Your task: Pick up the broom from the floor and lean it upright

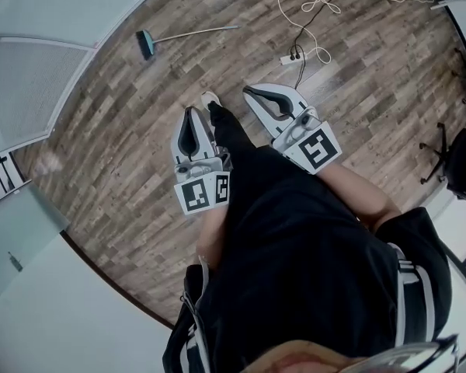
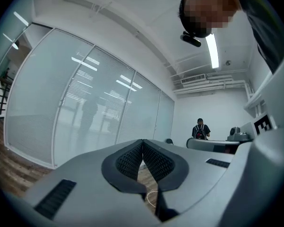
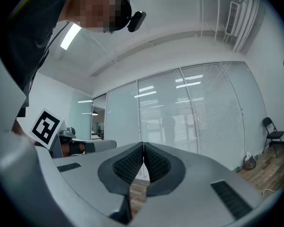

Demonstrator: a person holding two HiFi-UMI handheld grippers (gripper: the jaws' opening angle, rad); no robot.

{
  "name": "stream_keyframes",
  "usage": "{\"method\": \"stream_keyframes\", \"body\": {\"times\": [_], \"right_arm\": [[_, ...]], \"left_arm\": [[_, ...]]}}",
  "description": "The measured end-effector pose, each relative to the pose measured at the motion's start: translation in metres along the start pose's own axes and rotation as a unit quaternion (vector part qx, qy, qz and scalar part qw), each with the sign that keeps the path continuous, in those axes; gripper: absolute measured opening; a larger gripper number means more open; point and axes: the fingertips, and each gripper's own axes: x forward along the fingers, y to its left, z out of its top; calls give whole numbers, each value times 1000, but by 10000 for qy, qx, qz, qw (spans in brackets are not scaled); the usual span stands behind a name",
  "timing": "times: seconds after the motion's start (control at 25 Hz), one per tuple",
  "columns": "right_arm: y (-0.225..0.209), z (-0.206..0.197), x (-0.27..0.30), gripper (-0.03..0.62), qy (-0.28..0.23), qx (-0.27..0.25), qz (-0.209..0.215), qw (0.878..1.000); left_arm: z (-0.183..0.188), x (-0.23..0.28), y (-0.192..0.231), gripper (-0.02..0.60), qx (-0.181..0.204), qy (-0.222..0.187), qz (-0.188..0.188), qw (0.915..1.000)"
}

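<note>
your room is evenly bright; a ceiling strip light (image 2: 212,51) glares white overhead. both gripper views bend hard and darken at their round edges. the floor (image 1: 357,92) looks sharp, shadows soft.

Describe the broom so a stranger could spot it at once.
Start at the frosted glass wall along the wood floor's left edge. The broom lies flat beside it. Its teal head and long thin handle set it apart from the white power strip nearby.
</note>
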Motion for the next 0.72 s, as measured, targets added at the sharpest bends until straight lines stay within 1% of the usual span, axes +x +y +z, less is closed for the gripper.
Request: {"method": "stream_keyframes", "body": {"times": [0.16, 0.28, 0.4, 0.48, 0.6, 0.72], "right_arm": [[-43, -3, 75, 17, 195, -72, -157, 9997], [-77, -5, 137, 17, 452, -152, -273, 9985], [-120, 4, 198, 17, 384, -145, -600, 9974], [-150, 12, 233, 17, 344, -228, -750, 9963], [-182, 19, 273, 17, 302, -478, -810, 9951], [-212, 16, 290, 17, 352, -711, -861, 9931]], "left_arm": [[4, 67, 57, 18, -20, 53, -81, 10000], [12, 110, 105, 18, -152, 136, -119, 9997], [17, 142, 156, 18, -203, 312, -135, 9992], [17, 165, 183, 18, -259, 386, -165, 9988], [11, 198, 213, 18, -381, 462, -221, 9980], [2, 231, 235, 18, -528, 747, -279, 9954]]}}
